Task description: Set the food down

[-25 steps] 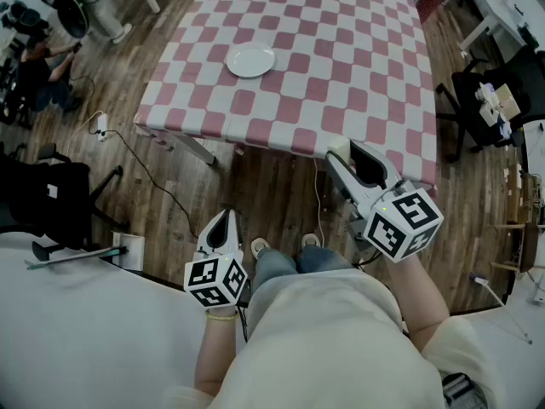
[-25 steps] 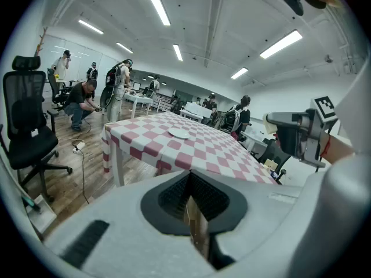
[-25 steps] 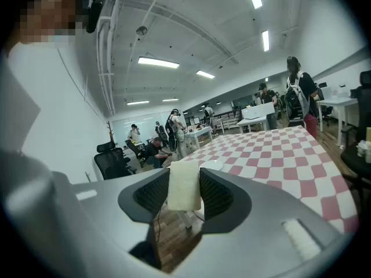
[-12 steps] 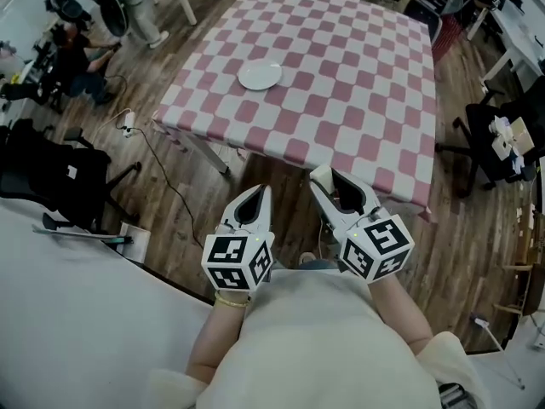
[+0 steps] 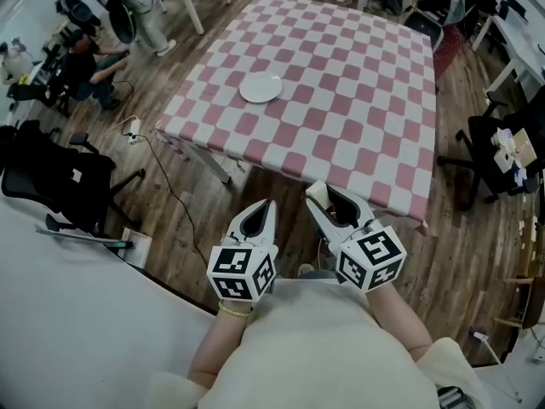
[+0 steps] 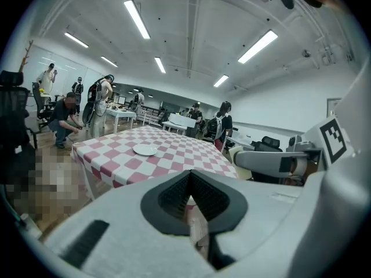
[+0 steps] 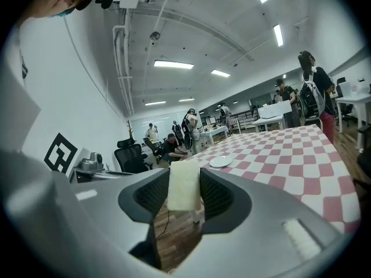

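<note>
**Ahead of both grippers a plate waits; the food has yet to land**

Between the jaws of my right gripper (image 5: 330, 201) sits a pale cream rectangular slab of food (image 7: 184, 185), pinched upright by its two sides. My left gripper (image 5: 258, 214), jaws pressed together on nothing, has risen from down by my leg within the last second. It now hangs just beside the right one, on its left, both pointing the same way. Well ahead of them stands the table draped in a red-and-white checked cloth (image 5: 366, 75). On it lies a small round white plate (image 5: 260, 88), a little left of the left gripper's line. I judge the carry barely begun: the slab must travel forward over the cloth before the right jaws part.
</note>
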Action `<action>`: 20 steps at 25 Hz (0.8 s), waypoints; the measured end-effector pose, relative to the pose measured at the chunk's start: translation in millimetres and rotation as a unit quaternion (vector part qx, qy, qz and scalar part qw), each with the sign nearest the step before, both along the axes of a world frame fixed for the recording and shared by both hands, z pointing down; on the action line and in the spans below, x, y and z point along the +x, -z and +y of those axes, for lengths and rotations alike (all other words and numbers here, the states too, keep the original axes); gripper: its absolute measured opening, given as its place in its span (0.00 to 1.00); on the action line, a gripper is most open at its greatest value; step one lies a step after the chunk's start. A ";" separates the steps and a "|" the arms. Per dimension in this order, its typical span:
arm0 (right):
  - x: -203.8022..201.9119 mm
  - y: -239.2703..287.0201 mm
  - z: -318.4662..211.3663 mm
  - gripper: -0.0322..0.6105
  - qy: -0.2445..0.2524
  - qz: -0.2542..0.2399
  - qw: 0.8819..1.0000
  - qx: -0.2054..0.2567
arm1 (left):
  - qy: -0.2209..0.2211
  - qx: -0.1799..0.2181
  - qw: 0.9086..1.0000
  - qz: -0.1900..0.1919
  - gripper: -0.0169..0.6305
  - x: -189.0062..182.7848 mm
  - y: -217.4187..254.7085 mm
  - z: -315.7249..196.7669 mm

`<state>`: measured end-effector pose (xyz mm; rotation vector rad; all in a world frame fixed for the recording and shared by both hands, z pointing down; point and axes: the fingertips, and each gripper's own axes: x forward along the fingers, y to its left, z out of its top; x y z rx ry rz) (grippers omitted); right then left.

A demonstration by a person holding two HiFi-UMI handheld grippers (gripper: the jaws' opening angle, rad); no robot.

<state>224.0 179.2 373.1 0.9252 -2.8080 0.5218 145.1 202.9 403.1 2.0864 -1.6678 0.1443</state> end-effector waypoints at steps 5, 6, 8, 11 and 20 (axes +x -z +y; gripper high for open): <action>3.4 -6.1 -1.6 0.31 0.011 0.005 1.000 -0.005 | 0.007 -0.006 1.000 0.003 0.03 5.7 -7.2 -1.0; 3.7 -7.0 -2.3 0.31 0.013 0.005 1.000 -0.007 | 0.009 -0.007 1.000 0.003 0.03 6.6 -7.8 -1.2; 3.1 -7.8 -3.2 0.31 0.019 0.006 1.000 -0.009 | 0.013 -0.008 1.000 0.004 0.03 7.8 -8.8 -1.5; -0.3 -8.1 -4.8 0.31 0.025 0.007 1.000 -0.008 | 0.015 -0.012 1.000 0.005 0.03 6.3 -12.0 -3.7; -23.5 -8.6 -26.7 0.31 0.021 0.006 1.000 -0.011 | 0.016 -0.009 1.000 0.010 0.03 -19.3 -11.4 -23.3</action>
